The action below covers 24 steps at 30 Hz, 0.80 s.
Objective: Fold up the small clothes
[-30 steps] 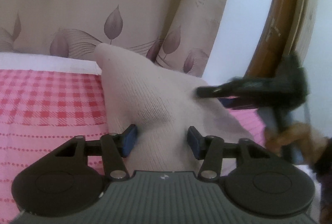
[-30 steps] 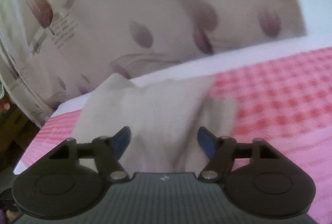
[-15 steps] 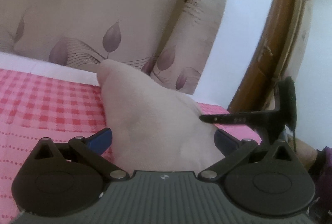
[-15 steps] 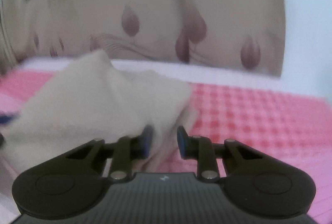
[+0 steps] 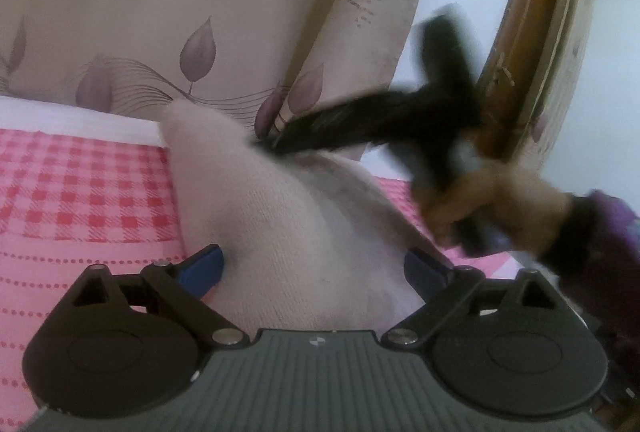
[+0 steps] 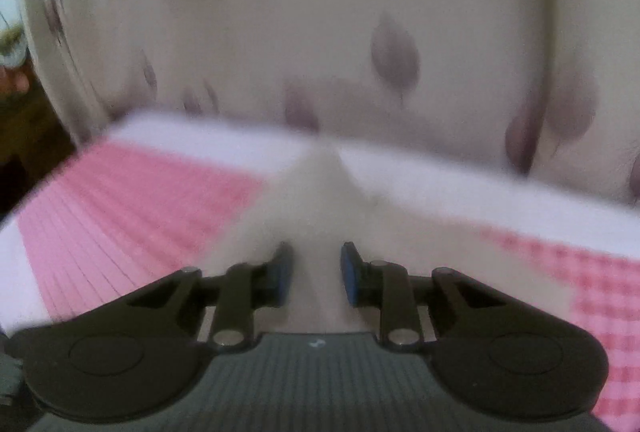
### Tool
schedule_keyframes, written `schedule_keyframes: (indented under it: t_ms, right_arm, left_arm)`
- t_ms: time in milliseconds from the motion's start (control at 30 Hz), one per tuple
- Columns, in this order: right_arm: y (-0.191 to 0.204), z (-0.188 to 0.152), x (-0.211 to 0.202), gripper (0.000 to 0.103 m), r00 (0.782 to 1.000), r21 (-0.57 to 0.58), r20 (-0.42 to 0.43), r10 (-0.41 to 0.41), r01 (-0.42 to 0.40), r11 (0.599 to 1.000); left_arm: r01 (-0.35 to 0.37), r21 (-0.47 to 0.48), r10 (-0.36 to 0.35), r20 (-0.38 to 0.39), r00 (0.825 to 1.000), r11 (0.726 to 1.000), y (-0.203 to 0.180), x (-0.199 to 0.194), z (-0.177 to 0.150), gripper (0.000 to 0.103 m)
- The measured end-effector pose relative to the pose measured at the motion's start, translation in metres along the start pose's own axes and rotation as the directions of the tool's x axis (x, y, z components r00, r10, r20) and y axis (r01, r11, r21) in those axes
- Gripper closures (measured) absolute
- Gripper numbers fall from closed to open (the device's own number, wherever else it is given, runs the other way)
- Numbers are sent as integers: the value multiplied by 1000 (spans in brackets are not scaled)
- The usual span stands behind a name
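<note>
The left claw points slightly downward, its jaws spread wide and closing a little, pads apart from what lies between them. The right claw, blurred, angles down with its jaws narrow, seemingly pinching fabric. The person's right hand grips its handle.

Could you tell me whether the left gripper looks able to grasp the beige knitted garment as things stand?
Probably yes: the beige knitted garment already lies between the left gripper's closing fingers, nothing blocking, though the pads aren't pressing it.
</note>
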State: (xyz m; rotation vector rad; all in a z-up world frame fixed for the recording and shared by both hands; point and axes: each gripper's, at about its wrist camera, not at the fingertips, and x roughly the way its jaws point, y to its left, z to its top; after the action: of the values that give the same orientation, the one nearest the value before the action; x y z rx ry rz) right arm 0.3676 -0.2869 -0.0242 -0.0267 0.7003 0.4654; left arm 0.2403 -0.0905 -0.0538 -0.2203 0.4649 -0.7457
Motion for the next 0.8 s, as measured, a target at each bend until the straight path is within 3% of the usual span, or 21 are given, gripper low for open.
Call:
schedule_keyframes:
  t_ms: [33, 100, 167, 300, 367, 433, 500, 567, 600, 633, 700, 800]
  right_arm:
    - [-15, -4, 6, 79, 998, 37, -6, -56, 56, 998]
    - [-54, -10, -1, 88, 998, 229, 29, -62, 54, 972]
    - [-71, -19, -14, 90, 994, 292, 67, -82, 59, 955]
    - [-50, -25, -36, 87, 987, 241, 99, -129, 102, 965]
    - [-46, -28, -56, 85, 977, 245, 197, -81, 30, 969]
    - [-31, -25, -61, 79, 969, 179, 236, -78, 36, 983]
    - [-23, -23, -50, 78, 978, 128, 192, -78, 54, 990]
    - [-33, -31, -27, 79, 997, 170, 75, -26, 13, 985]
    - [-36, -39, -24, 79, 997, 183, 64, 46, -57, 981]
    - [-30, -46, -32, 79, 993, 126, 84, 80, -91, 988]
    - [-21, -51, -43, 79, 996, 20, 72, 51, -52, 998]
    - [-30, -47, -56, 78, 995, 91, 68, 74, -80, 993]
  left_arm:
    - [4, 1, -4, 2, 1000, 1000, -1, -2, 0, 8]
    - [7, 3, -7, -8, 1000, 1000, -2, -1, -1, 8]
    - [12, 5, -12, -13, 1000, 1000, -2, 0, -1, 7]
    - [9, 14, -9, -19, 1000, 1000, -3, 1, -1, 4]
    - [10, 16, -10, -14, 1000, 1000, -4, 0, -1, 3]
    - [17, 20, -17, -11, 1000, 1000, -4, 0, -1, 3]
    - [26, 24, -26, -2, 1000, 999, -4, -1, -1, 3]
    - [38, 34, -39, 17, 999, 999, -5, -5, -2, 3]
    - [41, 41, -42, 32, 999, 998, -7, -8, -2, 3]
    - [40, 53, -43, 52, 998, 998, -9, -11, -3, 3]
    - [52, 80, -60, 105, 993, 995, -16, -17, -5, 1]
    - [74, 126, -88, 109, 990, 989, -25, -15, -6, 1]
